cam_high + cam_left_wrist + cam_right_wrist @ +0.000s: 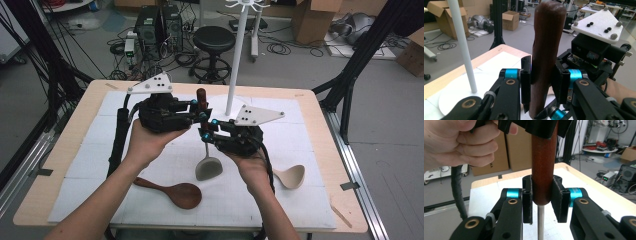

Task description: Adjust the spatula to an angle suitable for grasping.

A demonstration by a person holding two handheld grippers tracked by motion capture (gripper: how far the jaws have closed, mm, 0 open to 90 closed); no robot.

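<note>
While both tongs clamp its dark wooden handle, the spatula [207, 150] hangs upright above the desk [65, 150], just in front of the white stand [236, 60].

The left tongs [199, 109] grasp the handle near its rounded top, pads pressed on either side of the wood; the left gripper view shows the handle [547, 50] standing straight between them. The right tongs [206, 134] grip the same handle lower down, at its bottom end, where a thin metal shaft [540, 222] leaves the wood. The grey blade [208, 168] hangs below both tongs. A brown wooden spoon [172, 192] lies left of the blade, near the desk's front, and a pale spoon [290, 176] lies right of it.
</note>
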